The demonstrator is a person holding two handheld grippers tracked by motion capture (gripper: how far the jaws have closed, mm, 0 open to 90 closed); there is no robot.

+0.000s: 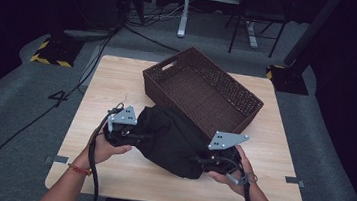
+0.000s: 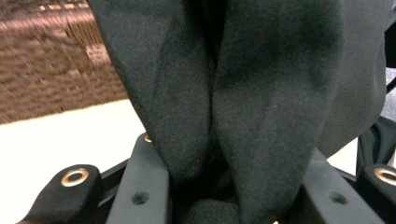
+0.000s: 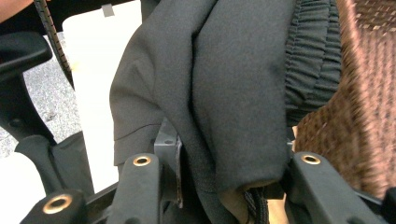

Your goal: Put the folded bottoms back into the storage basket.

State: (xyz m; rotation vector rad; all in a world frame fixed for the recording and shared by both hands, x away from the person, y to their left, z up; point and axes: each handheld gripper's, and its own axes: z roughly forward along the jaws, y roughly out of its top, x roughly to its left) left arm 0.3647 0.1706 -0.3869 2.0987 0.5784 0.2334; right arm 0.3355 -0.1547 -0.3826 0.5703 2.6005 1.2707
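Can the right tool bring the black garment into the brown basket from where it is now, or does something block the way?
Probably yes. The right tool grips the black garment, as does the left tool. The wicker basket stands just behind, open at the top, nothing between; only its near wall must be cleared.

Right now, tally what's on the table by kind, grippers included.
Black garment: 1
Brown wicker basket: 1
Grippers: 2, left gripper and right gripper, each shut on the garment
Total: 4
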